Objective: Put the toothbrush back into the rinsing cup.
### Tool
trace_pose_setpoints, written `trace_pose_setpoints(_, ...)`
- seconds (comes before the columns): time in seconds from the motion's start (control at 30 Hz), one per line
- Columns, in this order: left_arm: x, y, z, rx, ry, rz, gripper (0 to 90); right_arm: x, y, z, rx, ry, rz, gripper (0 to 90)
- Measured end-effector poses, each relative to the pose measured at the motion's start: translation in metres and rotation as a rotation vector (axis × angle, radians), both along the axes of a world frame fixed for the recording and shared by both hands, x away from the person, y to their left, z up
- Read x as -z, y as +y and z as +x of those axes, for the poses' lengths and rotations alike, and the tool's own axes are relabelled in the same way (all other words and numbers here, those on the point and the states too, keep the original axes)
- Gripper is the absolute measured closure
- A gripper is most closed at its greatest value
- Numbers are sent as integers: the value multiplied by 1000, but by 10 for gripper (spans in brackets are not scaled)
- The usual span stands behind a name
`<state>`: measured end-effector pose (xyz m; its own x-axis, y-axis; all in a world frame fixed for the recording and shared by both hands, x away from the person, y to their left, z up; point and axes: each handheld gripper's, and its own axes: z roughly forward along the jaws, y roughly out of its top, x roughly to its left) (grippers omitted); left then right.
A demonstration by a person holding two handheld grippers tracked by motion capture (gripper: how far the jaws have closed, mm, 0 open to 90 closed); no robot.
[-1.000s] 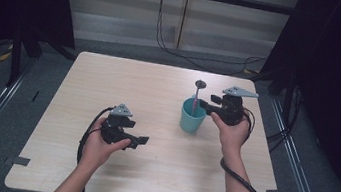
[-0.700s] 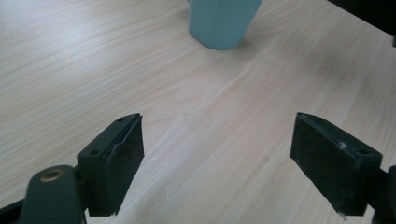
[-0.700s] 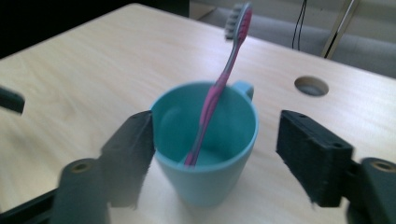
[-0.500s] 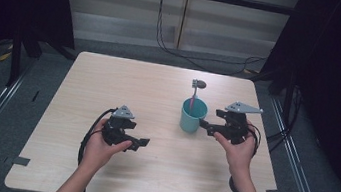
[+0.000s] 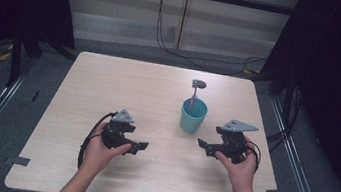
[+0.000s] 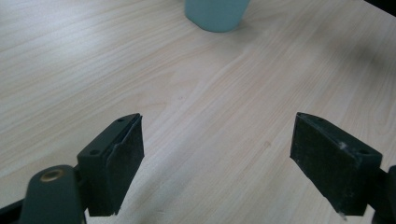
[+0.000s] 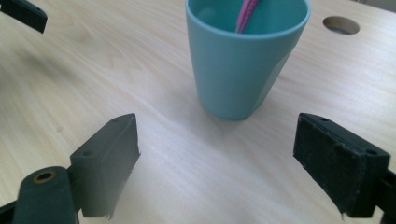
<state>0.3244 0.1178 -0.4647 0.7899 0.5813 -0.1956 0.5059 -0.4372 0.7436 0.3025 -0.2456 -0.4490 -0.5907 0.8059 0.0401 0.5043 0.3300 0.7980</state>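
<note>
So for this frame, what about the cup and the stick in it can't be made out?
- Lower end of the pink stick: hidden by the cup wall in the right gripper view and the high view.
- The stick's dark top: too small in the high view to tell what it is; cut off by the top edge in the right gripper view.
- Cup rim and inside: cut off by the top edge in the left gripper view.

In the left gripper view the left tool (image 6: 217, 144) has its two black jaws rising from the bottom edge, set wide apart with nothing between them. Under and beyond them lies the pale wooden bench (image 6: 196, 98), its grain running slantwise. At the top edge stands the base of a teal cup (image 6: 215, 14), well apart from the jaws and cut off by the frame.
</note>
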Motion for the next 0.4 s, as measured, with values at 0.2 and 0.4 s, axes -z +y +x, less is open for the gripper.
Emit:
trace_pose_setpoints(0.2, 7, 4, -3, 2, 1, 11, 174, 11, -4, -9, -5, 24, -15, 133)
trace_pose_setpoints(0.4, 14, 6, -3, -4, 10, 15, 174, 21, -3, -17, -22, 24, -25, 133)
